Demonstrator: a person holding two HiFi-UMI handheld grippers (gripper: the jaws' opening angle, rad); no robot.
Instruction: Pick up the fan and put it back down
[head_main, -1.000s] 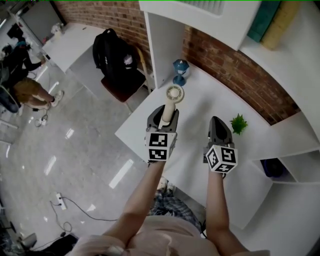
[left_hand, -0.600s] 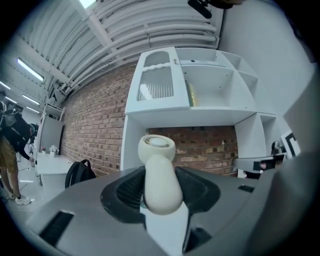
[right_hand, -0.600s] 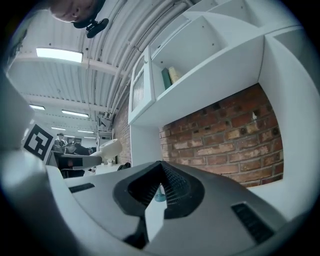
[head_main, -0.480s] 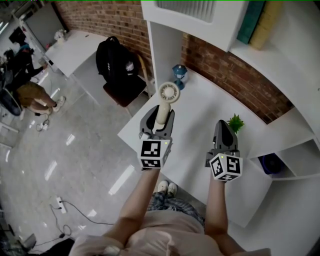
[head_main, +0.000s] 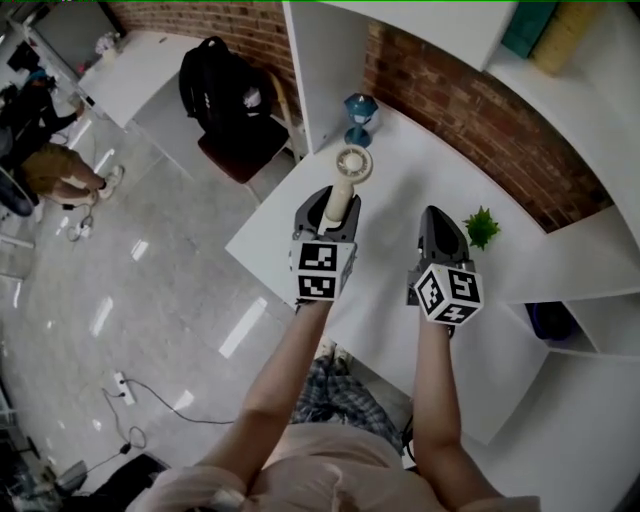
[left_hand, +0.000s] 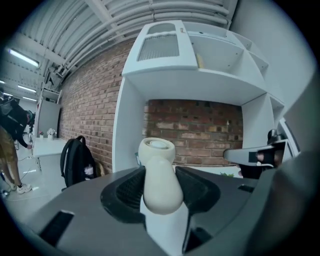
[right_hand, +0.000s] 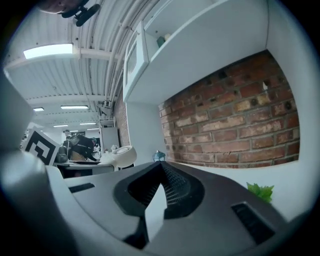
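A cream hand-held fan (head_main: 351, 166) with a round head sticks out from my left gripper (head_main: 331, 203), which is shut on its handle. In the left gripper view the handle (left_hand: 159, 181) fills the gap between the dark jaws, and the head (left_hand: 156, 148) points toward the brick wall. The fan is held over the left part of the white table (head_main: 395, 215); whether it touches the top is hidden. To the right, my right gripper (head_main: 438, 216) hovers over the table, shut with nothing in it. In its own view the right gripper (right_hand: 161, 165) has its jaws meeting at the tip, and the fan (right_hand: 121, 154) shows at left.
A blue vase (head_main: 358, 110) stands at the back of the table by the white shelf unit (head_main: 325, 60). A small green plant (head_main: 482, 228) sits right of the right gripper, near the brick wall. A black backpack (head_main: 220, 85) rests on a chair beyond the table's left edge.
The head camera's aim has shifted. Both grippers stand about where they were over the table, and the left one keeps its hold on the fan.
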